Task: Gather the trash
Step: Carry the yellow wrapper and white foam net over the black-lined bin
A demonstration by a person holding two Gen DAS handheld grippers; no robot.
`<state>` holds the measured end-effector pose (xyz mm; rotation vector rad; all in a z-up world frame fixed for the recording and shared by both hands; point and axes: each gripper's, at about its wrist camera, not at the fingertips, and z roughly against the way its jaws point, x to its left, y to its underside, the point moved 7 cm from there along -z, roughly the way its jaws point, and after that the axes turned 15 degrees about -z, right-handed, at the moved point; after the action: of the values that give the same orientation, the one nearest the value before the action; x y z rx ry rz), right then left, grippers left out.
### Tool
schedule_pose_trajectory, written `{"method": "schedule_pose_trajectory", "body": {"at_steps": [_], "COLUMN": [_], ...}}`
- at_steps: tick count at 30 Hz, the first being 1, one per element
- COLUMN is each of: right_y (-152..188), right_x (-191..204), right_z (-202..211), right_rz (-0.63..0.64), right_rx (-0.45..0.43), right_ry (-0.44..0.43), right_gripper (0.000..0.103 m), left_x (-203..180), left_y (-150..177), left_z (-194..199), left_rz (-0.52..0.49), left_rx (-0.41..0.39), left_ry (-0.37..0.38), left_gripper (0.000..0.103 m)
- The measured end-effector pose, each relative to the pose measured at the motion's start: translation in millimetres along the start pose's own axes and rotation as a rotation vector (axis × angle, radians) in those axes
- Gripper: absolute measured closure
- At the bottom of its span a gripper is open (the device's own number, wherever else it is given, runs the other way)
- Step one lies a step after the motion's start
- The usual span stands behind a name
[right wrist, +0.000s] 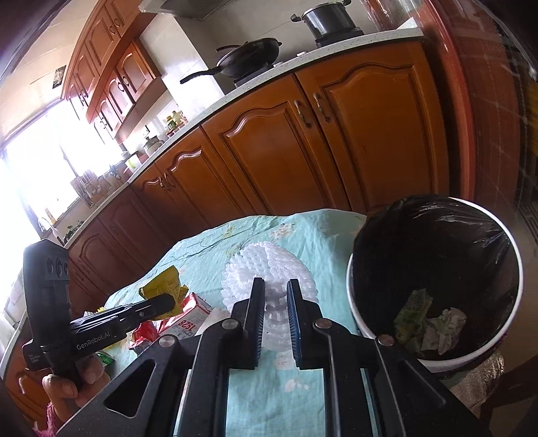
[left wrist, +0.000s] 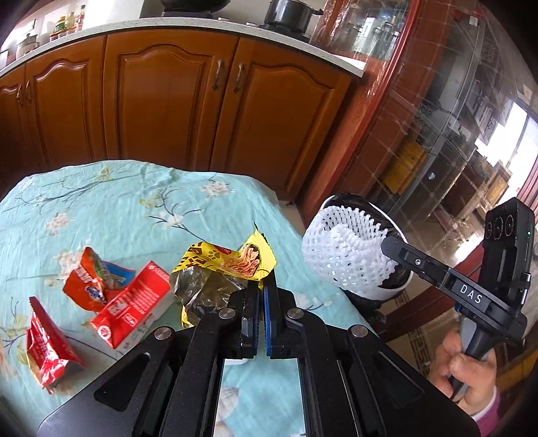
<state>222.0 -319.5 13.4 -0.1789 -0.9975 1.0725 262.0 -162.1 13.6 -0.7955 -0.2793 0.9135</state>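
Note:
My left gripper [left wrist: 261, 285] is shut on a yellow noodle wrapper [left wrist: 232, 265] with a silver inside, held just above the table. My right gripper [right wrist: 275, 285] is shut on a white foam fruit net [right wrist: 269, 269]; in the left wrist view the net [left wrist: 343, 248] hangs beside the bin. The white trash bin [right wrist: 437, 361] with a black liner stands to the right of the table and holds crumpled paper [right wrist: 444, 326] and a green wrapper [right wrist: 412, 312]. On the table lie a red carton [left wrist: 134, 302], an orange-red snack bag [left wrist: 94, 279] and a red wrapper [left wrist: 47, 343].
The table wears a light blue floral cloth [left wrist: 117, 208]. Wooden kitchen cabinets [left wrist: 168, 101] stand behind it, with a pot [left wrist: 289, 13] and a pan [right wrist: 248, 57] on the counter. A glass-fronted cabinet [left wrist: 454, 117] stands at the right.

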Motion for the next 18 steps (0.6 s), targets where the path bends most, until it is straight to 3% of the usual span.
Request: {"method": "schedule_pose_trajectory", "body": {"at_steps": [18], "right_y": [-25.6], "right_x": [-89.7], "right_z": [50.2], "right_rz": [-0.085], "right_rx": [-0.075], "right_ry": [0.115], "right_gripper": [0.090], "left_x": [-100.2], "left_y": [-29.3], "left_z": [-51.7], "left_rz": [-0.127], "left_rx": [0.051], "left_ry": [0.129], "left_gripper": [0.102]}}
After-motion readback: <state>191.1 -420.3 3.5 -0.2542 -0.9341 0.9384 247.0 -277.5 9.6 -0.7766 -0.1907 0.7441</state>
